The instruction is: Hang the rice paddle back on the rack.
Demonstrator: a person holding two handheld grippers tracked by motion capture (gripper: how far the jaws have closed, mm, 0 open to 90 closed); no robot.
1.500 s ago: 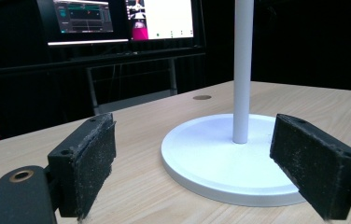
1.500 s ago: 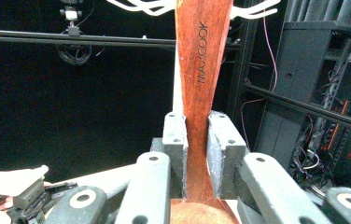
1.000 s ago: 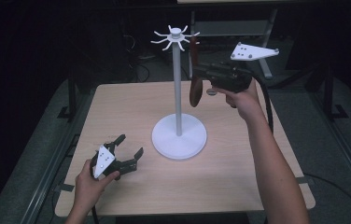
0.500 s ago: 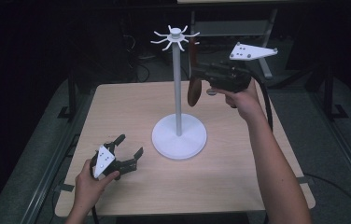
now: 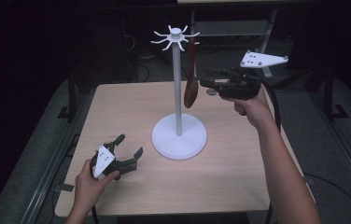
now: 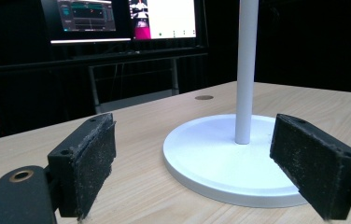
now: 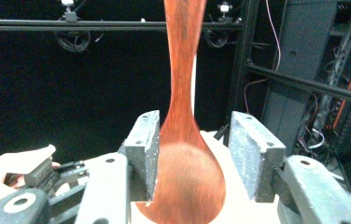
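Two grippers we hold parted: our right gripper brackets the hanging reddish-brown wooden spoon, our left gripper frames the white round-based stand.

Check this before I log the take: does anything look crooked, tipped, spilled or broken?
Nothing stands out. The stand is upright on the table, and the spoon hangs straight from a hook at its top. The right gripper brackets the spoon's bowl, jaws apart; the left gripper rests open on the table.
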